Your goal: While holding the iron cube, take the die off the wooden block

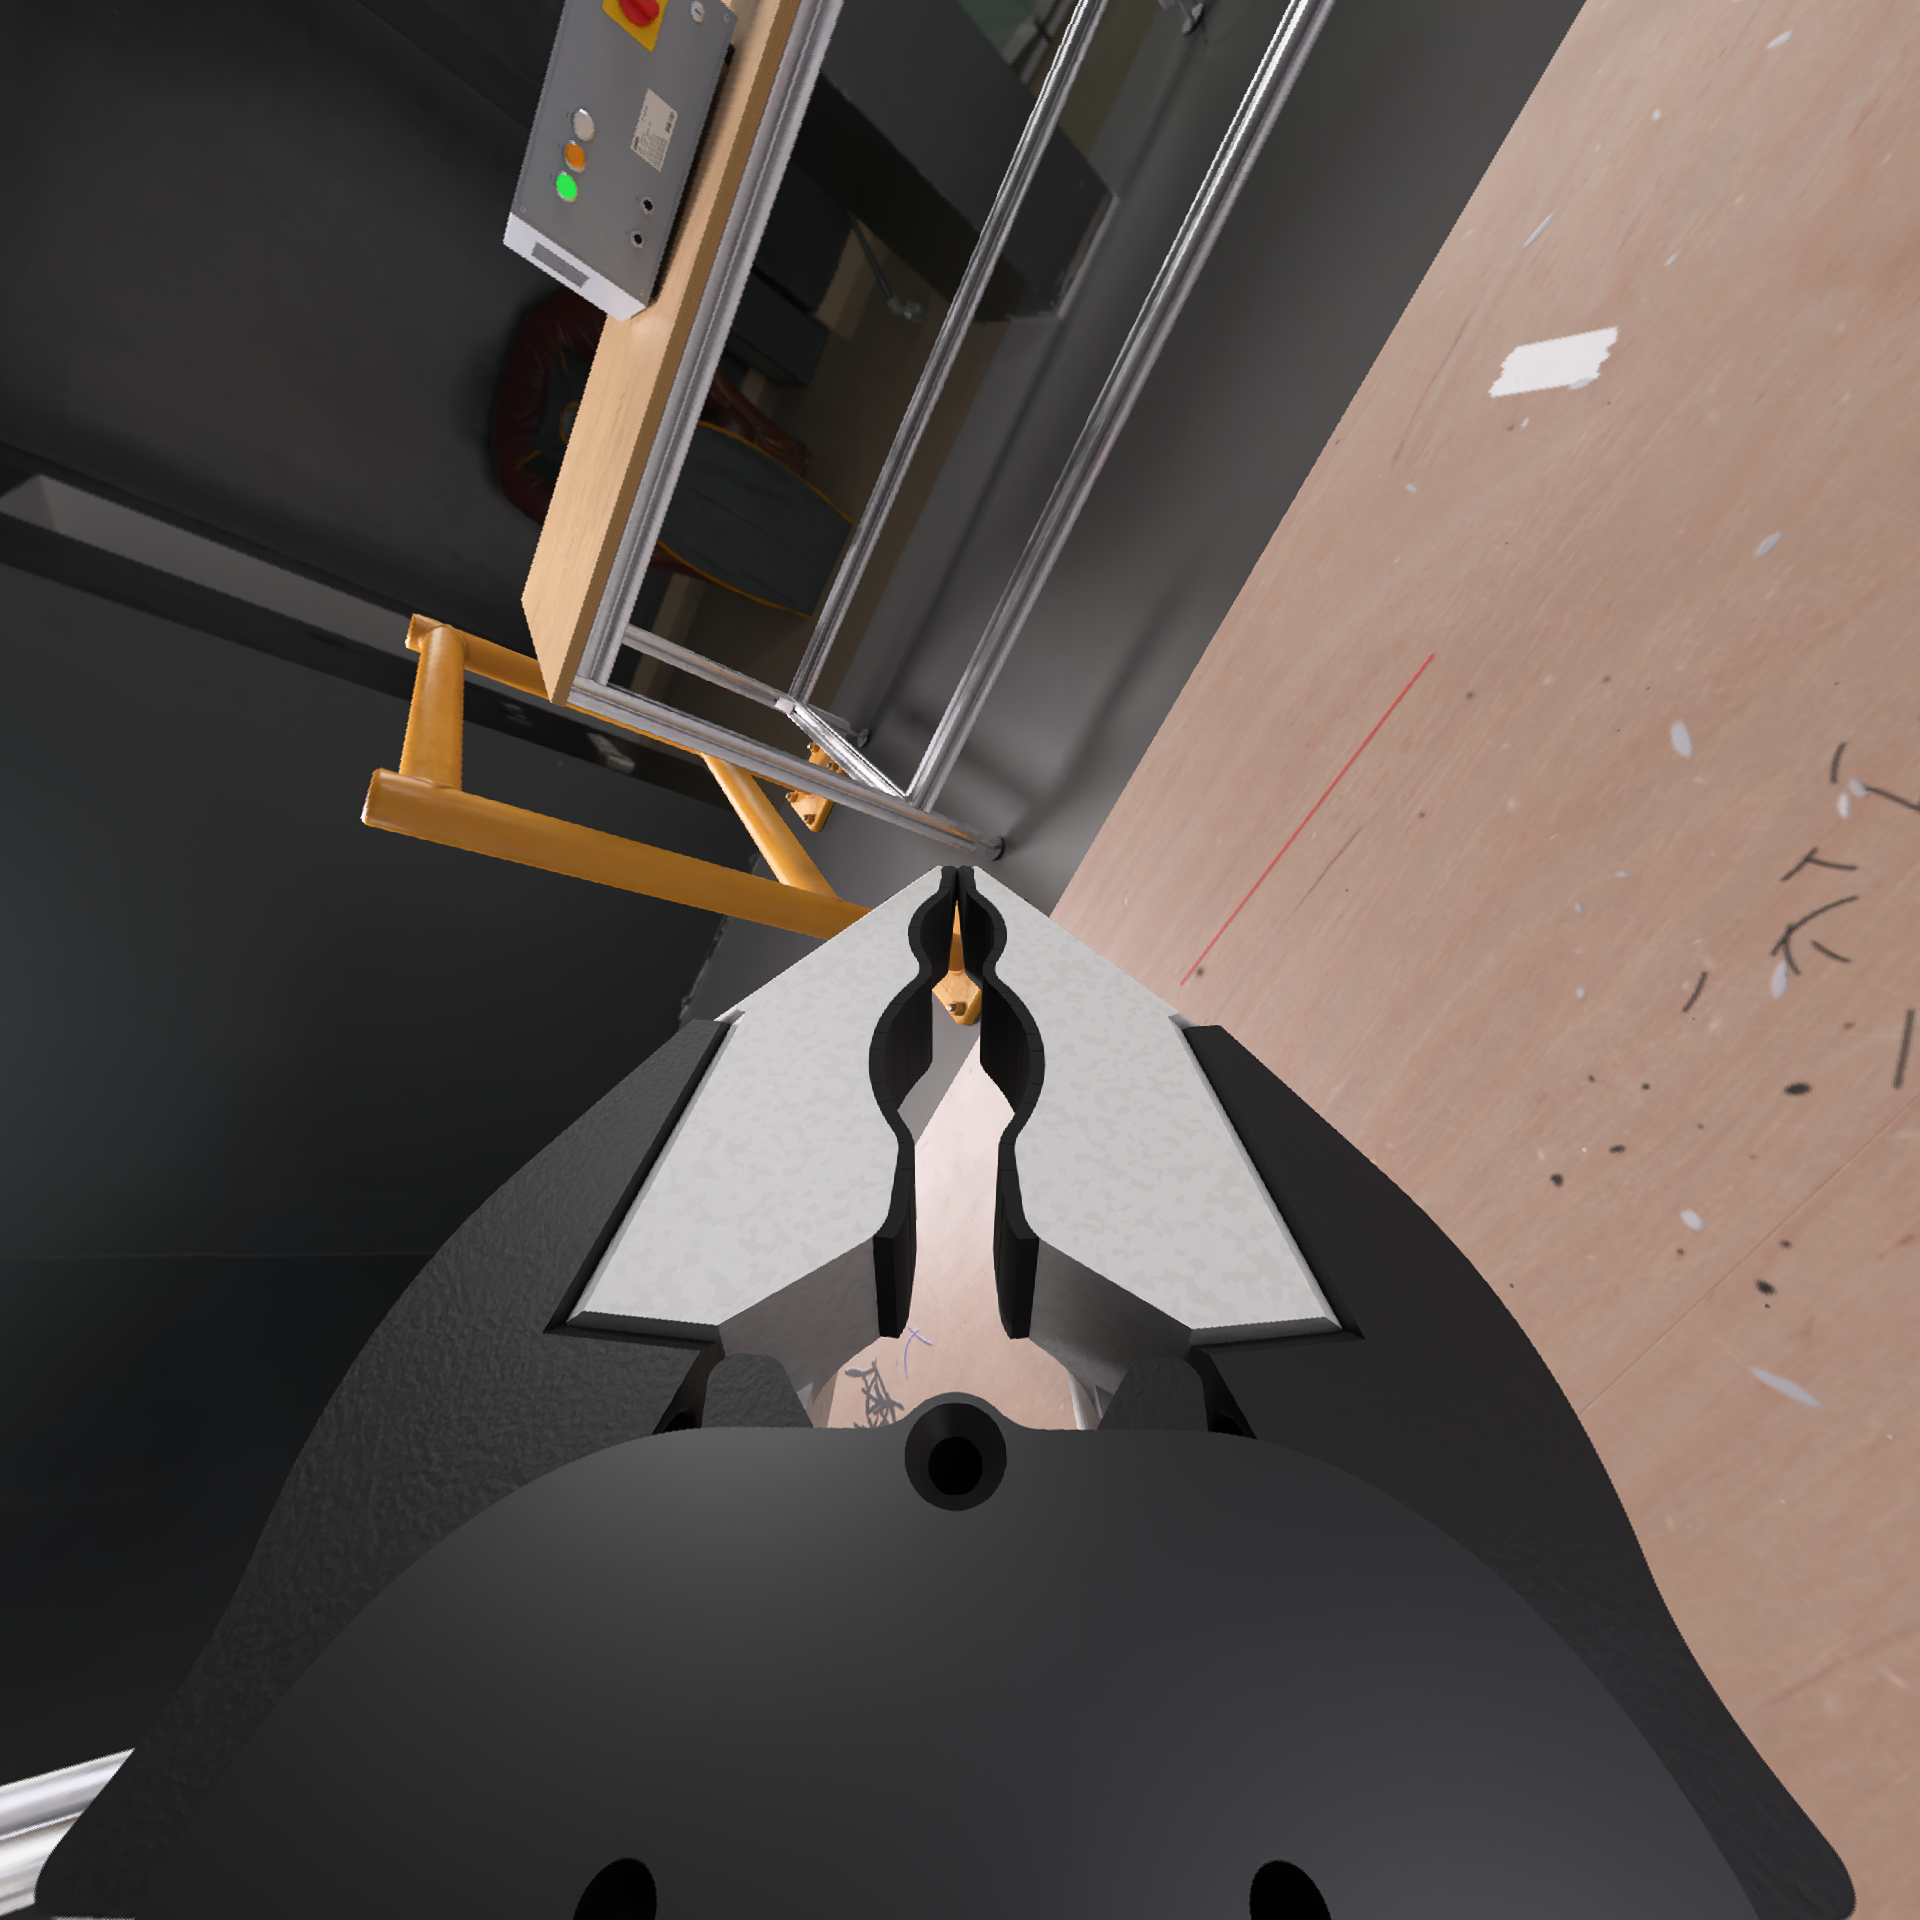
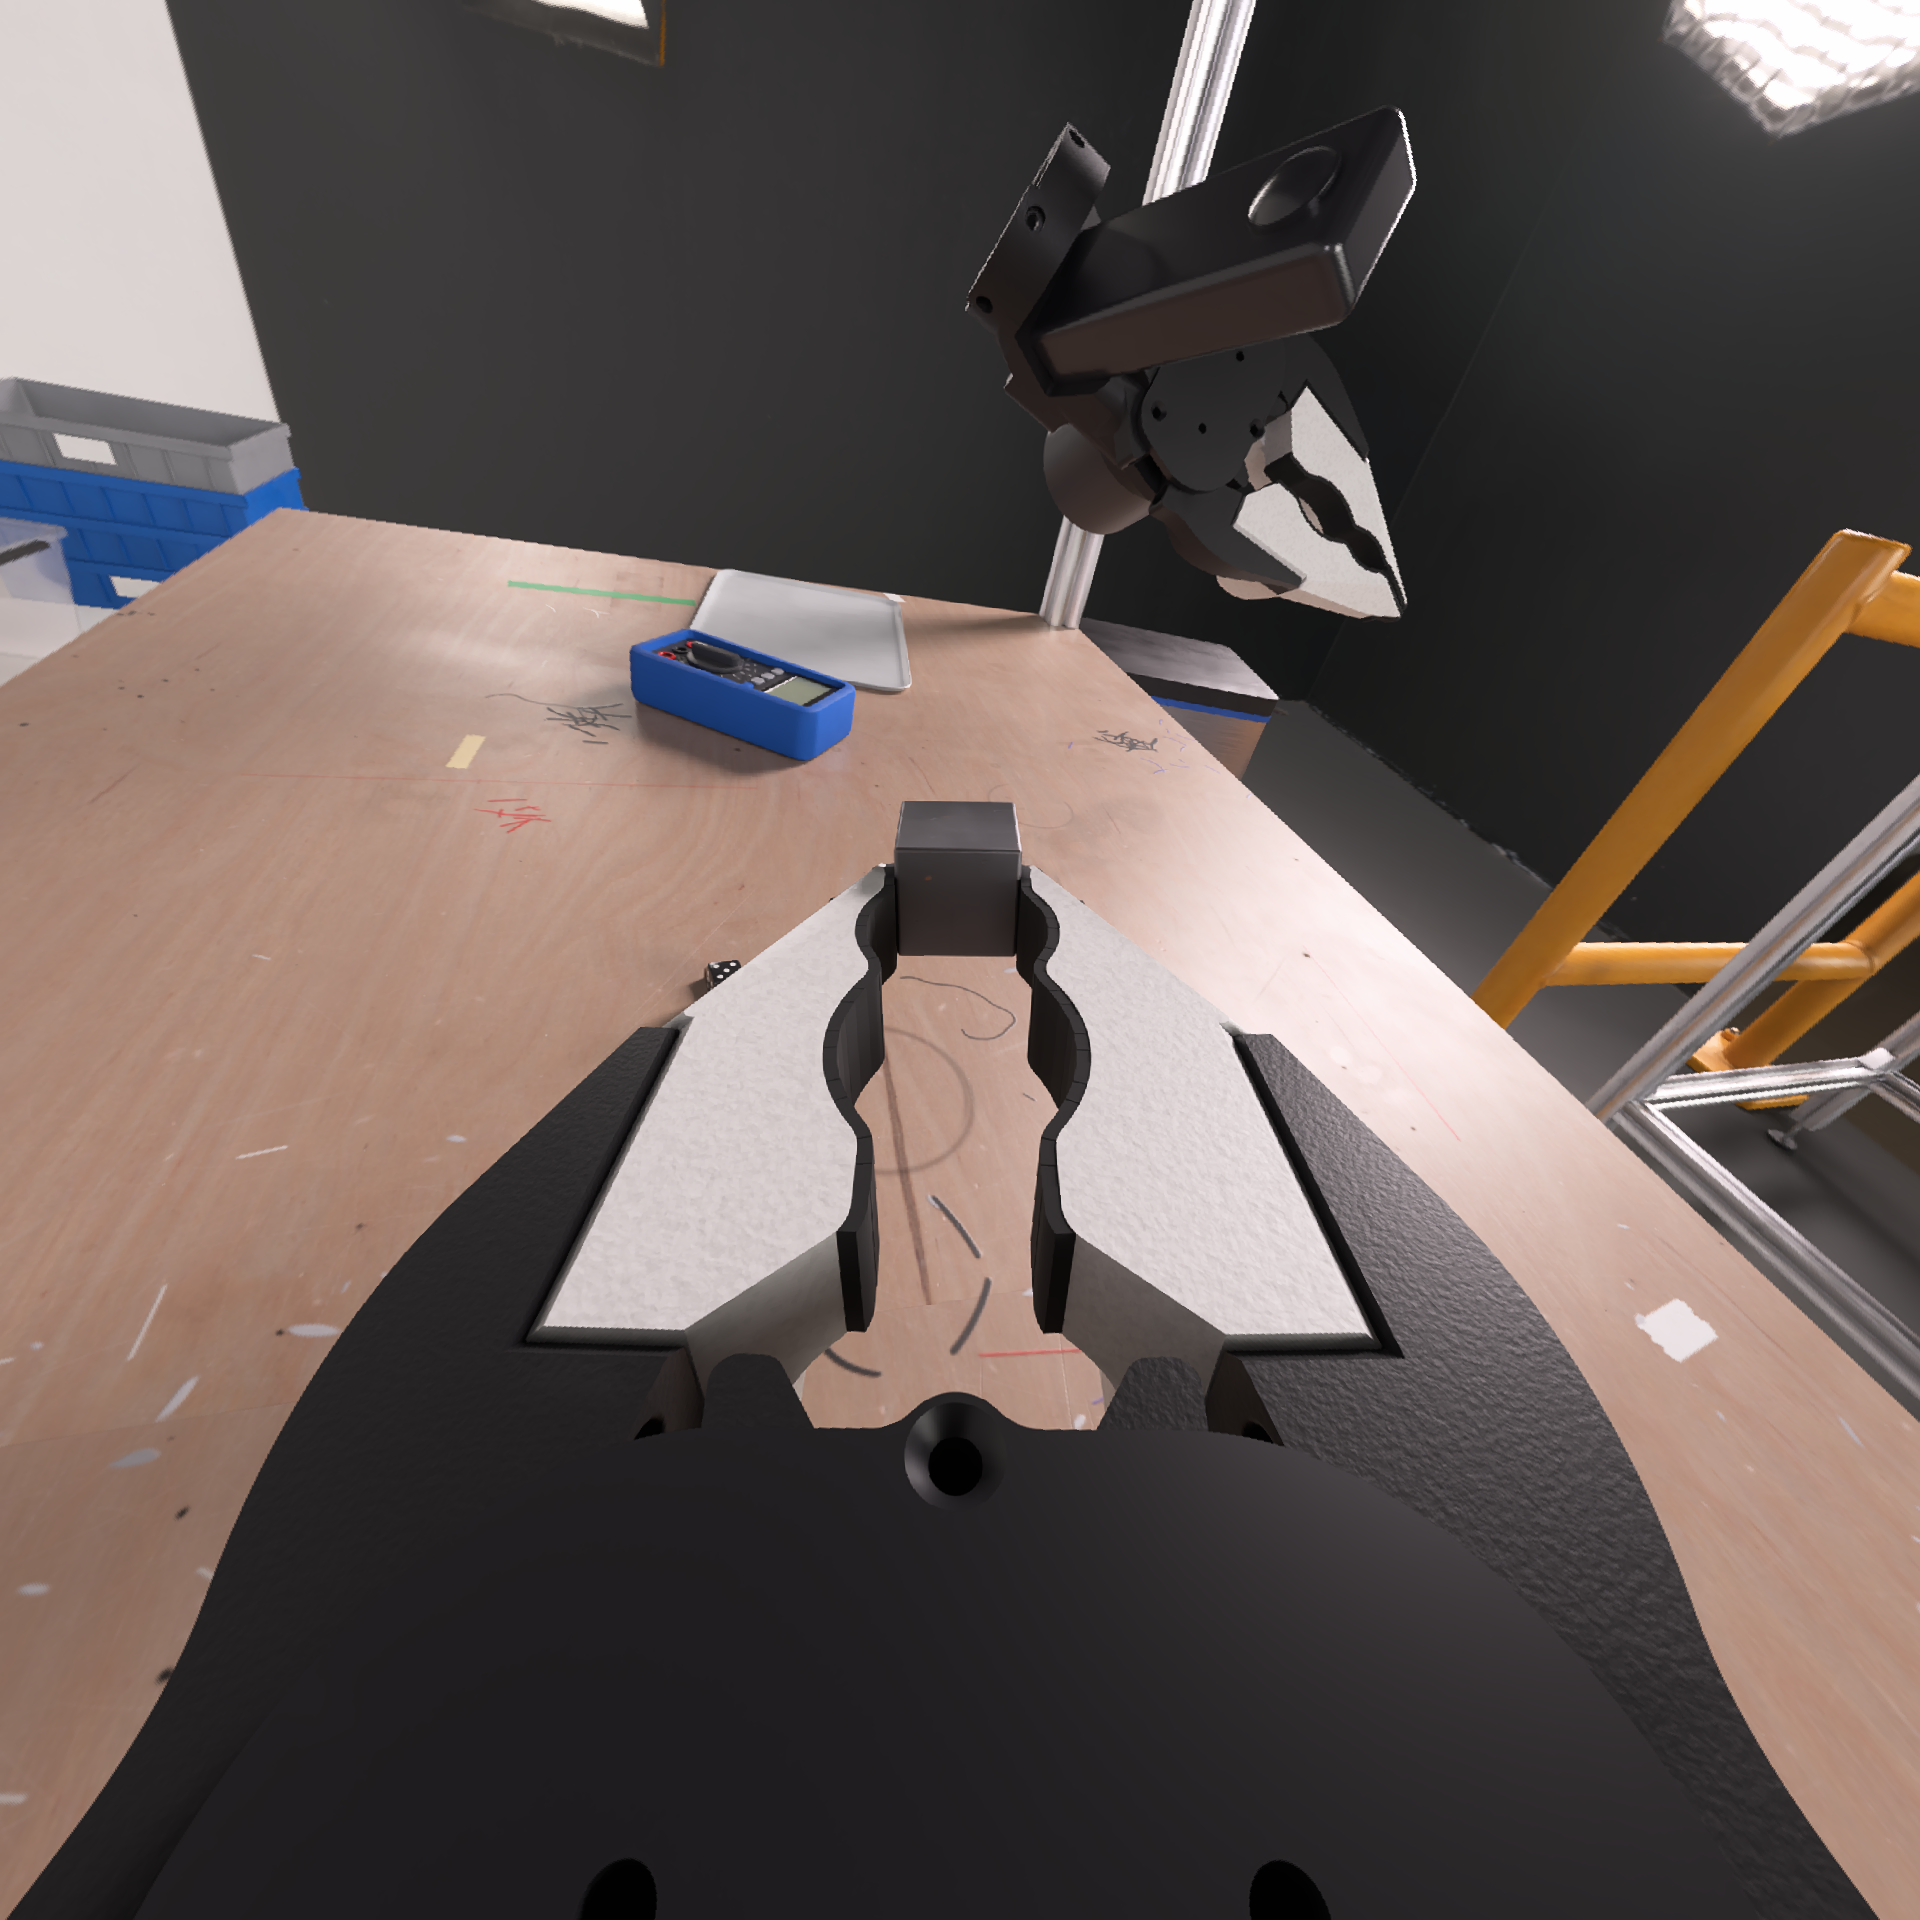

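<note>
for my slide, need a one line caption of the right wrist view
Right gripper clamps the dark iron cube above the plywood table, the small black die lying beside its finger.

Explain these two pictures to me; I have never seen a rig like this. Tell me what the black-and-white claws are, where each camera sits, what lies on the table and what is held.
Each claw is a two-finger gripper with a camera mounted behind it, looking along its fingers.

The right wrist view shows the right gripper shut on a dark grey iron cube, above a scuffed plywood table. On the table lie a blue-cased multimeter, a flat grey tray behind it, and a small black die beside the gripper's finger. No wooden block is visible.

The left gripper hangs in the air farther off, tilted. Its own view shows it shut and empty, pointing past the table edge.
</note>
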Controlling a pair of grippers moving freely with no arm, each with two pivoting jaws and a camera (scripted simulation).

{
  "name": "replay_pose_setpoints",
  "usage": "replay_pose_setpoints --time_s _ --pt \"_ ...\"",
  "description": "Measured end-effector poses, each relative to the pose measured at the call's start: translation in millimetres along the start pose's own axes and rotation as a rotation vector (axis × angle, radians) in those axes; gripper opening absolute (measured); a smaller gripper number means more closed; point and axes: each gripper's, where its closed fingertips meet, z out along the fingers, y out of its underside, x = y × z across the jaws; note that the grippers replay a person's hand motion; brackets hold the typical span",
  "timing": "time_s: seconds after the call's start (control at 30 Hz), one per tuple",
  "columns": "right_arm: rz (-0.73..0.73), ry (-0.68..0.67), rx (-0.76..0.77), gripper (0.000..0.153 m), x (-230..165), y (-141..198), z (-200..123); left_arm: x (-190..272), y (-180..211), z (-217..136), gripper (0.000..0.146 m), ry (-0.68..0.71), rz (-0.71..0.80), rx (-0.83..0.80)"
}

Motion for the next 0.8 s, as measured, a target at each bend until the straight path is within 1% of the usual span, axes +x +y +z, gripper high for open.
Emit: replay_pose_setpoints --time_s 0.23,0.27,0.37,0.47,0.67,0.8 --pt "-0.007 0.031 -0.041 0.022 -14.3 1.0 -5.7 -1.6 -7.4 -17.0 0.0 -0.015 -0.025 0.044" --pt "-0.005 0.034 -0.045 0.022 -16.7 0.3 -6.6 -1.7 -8.0 -21.8 0.006 -0.021 -0.029 0.055" --pt "-0.014 0.042 -0.054 0.022 -25.1 -4.2 -8.3 -2.4 -9.6 -44.5 0.016 -0.039 -0.056 0.099" --pt "-0.03 0.048 -0.078 0.022 -34.6 -5.5 -7.7 3.8 -9.9 -77.9 0.019 -0.045 -0.068 0.142" --pt "-0.041 0.044 -0.121 0.022 -58.2 -4.0 -1.6 60.7 1.2 -151.8 0.019 0.053 -0.06 0.212" --pt "-0.034 0.049 -0.136 0.022 -71.8 -4.6 2.8 108.4 13.1 -191.2 0.02 0.145 -0.063 0.253"
